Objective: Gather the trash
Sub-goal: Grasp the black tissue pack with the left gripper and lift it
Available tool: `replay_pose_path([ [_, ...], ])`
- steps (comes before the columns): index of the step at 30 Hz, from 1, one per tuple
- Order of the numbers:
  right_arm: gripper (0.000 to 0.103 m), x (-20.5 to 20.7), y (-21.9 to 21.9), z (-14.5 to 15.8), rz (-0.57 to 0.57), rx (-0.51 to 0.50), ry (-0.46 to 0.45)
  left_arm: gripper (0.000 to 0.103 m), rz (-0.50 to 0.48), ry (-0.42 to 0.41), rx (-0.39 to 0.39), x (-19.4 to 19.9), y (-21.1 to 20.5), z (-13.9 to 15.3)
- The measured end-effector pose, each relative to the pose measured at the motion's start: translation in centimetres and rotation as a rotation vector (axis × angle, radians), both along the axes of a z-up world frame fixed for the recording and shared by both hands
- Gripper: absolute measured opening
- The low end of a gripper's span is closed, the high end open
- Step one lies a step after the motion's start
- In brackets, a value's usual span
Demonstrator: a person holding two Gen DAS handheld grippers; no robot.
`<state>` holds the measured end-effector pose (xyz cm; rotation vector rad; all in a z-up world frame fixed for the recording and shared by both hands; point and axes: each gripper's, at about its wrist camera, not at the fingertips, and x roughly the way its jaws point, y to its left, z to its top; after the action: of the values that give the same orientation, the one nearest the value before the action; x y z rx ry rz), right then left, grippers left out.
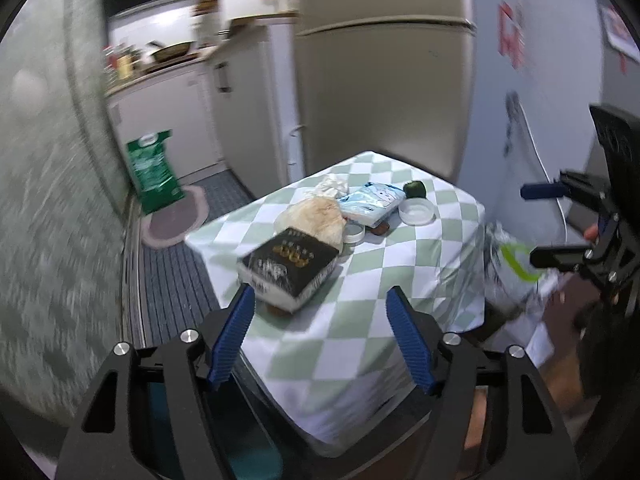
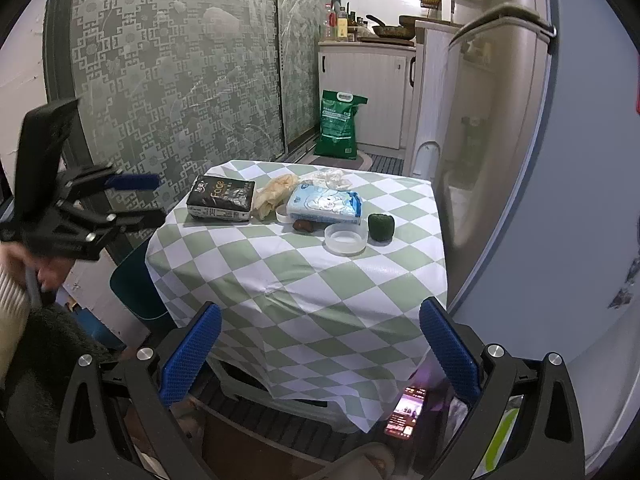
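Left tongs (image 1: 320,334) spread empty, lit phone (image 2: 405,412) only in right view

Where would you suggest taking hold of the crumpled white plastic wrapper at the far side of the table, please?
Pinch the raised, bunched top of the crumpled white wrapper, coming down from above with the right tool, which is open. It sits behind the blue-and-white tissue pack and beside the beige bag, so a level approach from the near side looks blocked; its peaks offer loose folds to close on.

Motion blur smears the left wrist view, leaving the black packet's (image 1: 289,266) lettering unreadable. A small brown item (image 2: 305,225) sits half hidden under the blue-white packet (image 2: 325,203). The phone (image 2: 405,411) below the worktop (image 2: 296,280) is partly covered.
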<state>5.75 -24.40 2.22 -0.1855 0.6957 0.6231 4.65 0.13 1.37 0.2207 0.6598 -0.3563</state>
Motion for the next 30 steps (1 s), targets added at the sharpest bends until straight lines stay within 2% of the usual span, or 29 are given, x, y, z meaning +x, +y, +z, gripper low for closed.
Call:
replay_pose_path([
  [3, 0.100, 0.4, -0.4, 0.0, 0.004, 0.023, 0.016, 0.074, -0.060, 0.046, -0.014, 2.2, 0.5, 0.1],
  [7, 0.100, 1.2, -1.2, 0.2, 0.008, 0.047, 0.034, 0.083, -0.111, 0.076, 0.063, 4.8, 0.6, -0.9],
  [9, 0.100, 1.7, -1.6, 0.3, 0.010, 0.061, 0.048, 0.090, -0.142, 0.095, 0.066, 5.7, 1.0, -1.3],
  [15, 0.100, 3.7, -1.7, 0.1, 0.046, 0.052, 0.073, 0.090, -0.212, 0.141, 0.061, 7.9, 1.4, -2.6],
  [18, 0.100, 4.6, -1.3, -0.1, 0.059, 0.045, 0.075, 0.082, -0.233, 0.157, 0.075, 8.6, 1.2, -3.5],
  [19, 0.100, 4.9, -0.9, -0.3, 0.068, 0.041, 0.072, 0.066, -0.231, 0.162, 0.085, 9.0, 1.1, -3.9],
  [20, 0.100, 5.2, -0.5, -0.4, 0.077, 0.046, 0.073, 0.058, -0.228, 0.175, 0.090, 9.4, 1.1, -4.4],
  [22, 0.100, 5.7, -0.1, -0.6, 0.088, 0.074, 0.072, 0.055, -0.225, 0.172, 0.051, 9.6, 1.4, -4.4],
  [25, 0.100, 6.1, 0.8, -1.0, 0.086, 0.056, 0.049, 0.054, -0.217, 0.163, 0.003, 9.5, 2.1, -4.1],
  [27, 0.091, 6.6, 1.2, -1.5, 0.078, 0.055, 0.048, 0.053, -0.206, 0.153, -0.008, 9.2, 2.4, -3.8],
  [29, 0.079, 7.2, 1.4, -2.0, 0.066, 0.060, 0.060, 0.053, -0.196, 0.143, -0.024, 8.7, 2.7, -3.3],
  [30, 0.076, 7.4, 1.4, -2.1, 0.061, 0.063, 0.065, 0.053, -0.190, 0.132, -0.029, 8.5, 2.8, -3.0],
])
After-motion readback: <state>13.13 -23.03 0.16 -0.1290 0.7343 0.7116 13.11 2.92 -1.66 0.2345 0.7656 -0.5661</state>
